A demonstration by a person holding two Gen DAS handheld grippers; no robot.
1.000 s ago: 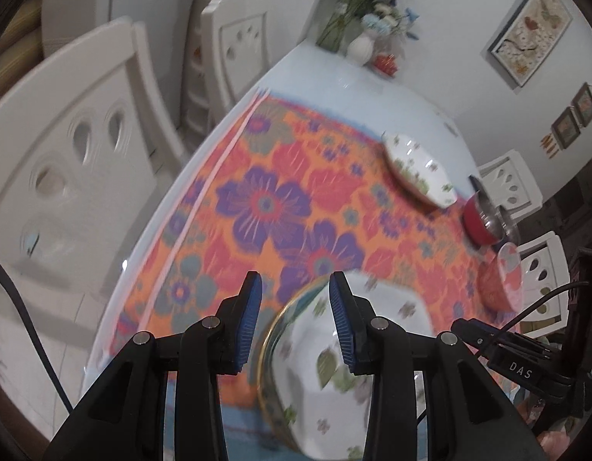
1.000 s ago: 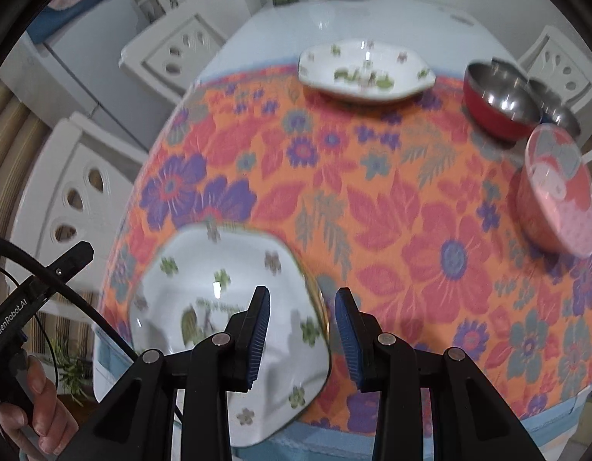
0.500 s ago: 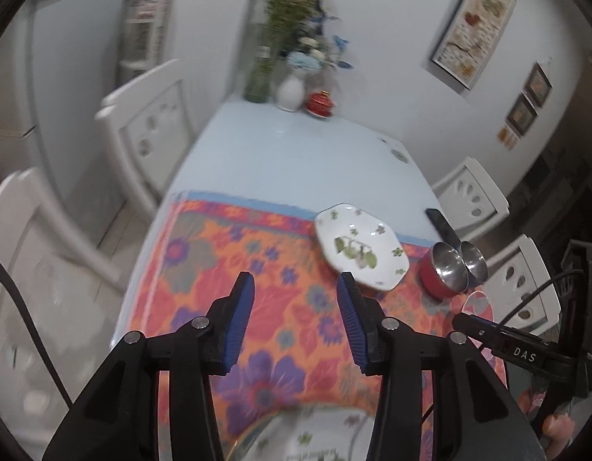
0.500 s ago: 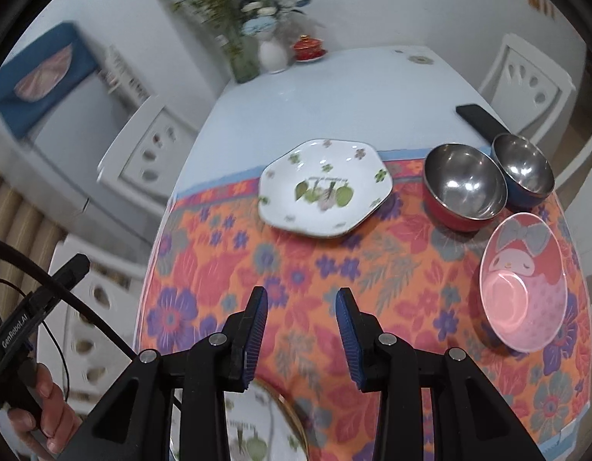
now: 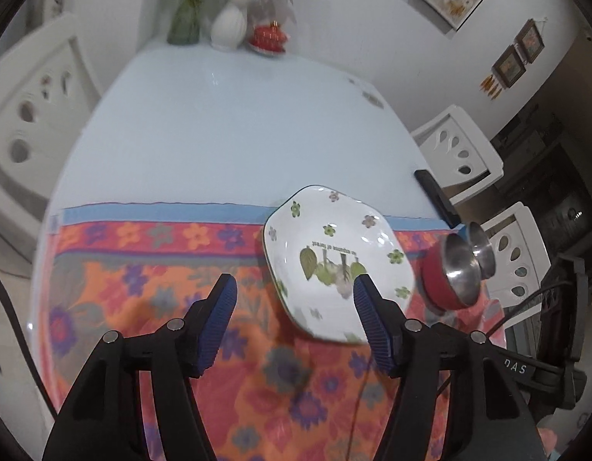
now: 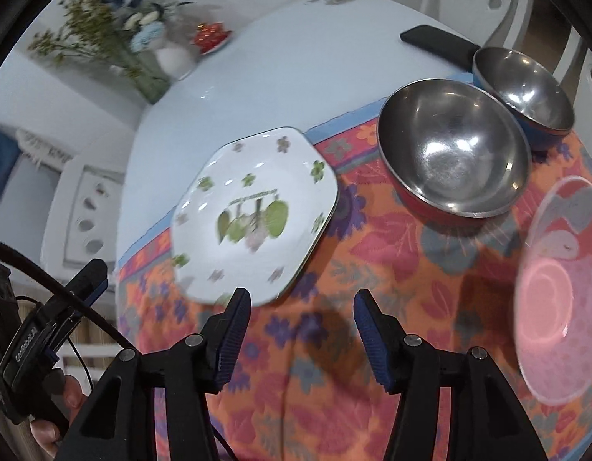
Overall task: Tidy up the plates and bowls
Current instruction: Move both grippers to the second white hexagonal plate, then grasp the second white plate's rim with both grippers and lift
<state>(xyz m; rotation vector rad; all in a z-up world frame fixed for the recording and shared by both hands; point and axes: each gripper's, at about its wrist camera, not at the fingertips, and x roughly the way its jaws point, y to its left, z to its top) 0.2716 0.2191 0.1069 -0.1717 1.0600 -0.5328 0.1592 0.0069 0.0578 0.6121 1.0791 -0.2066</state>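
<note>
Dining table [image 5: 227, 123] with a bright floral tablecloth [image 6: 334, 345] over its near half. Landmark for everything below: white octagonal plate with green leaf print [image 5: 336, 261] [image 6: 250, 215], flat on the cloth at its far border.

To the right of the plate: red bowl with steel lining [image 6: 453, 161] [image 5: 449, 280], close by but apart. Just beyond that, touching or nearly so, a blue steel-lined bowl [image 6: 526, 92]. Nearer the camera and further right of the plate: pink translucent bowl with a cartoon print [image 6: 557, 296], standing alone. Behind the bowls, a dark flat remote-like object [image 6: 438, 44] on bare table. Far behind the plate, at the table's end: vase of flowers [image 6: 169, 57] and a small red dish [image 5: 267, 36].

Left gripper [image 5: 294, 290] hovering on the near side of the plate, jaws just opened to about half spread, nothing between them; right finger overlapping the plate's near edge in view, contact uncertain. Right gripper [image 6: 301, 301] likewise just short of the plate's near edge, jaws just opened to a middling gap, empty.

Judged progress: little visibly done. No stacking seen here; plate lying singly, three bowls separate. Still ahead: gathering plates into one pile, nesting the bowls.
</note>
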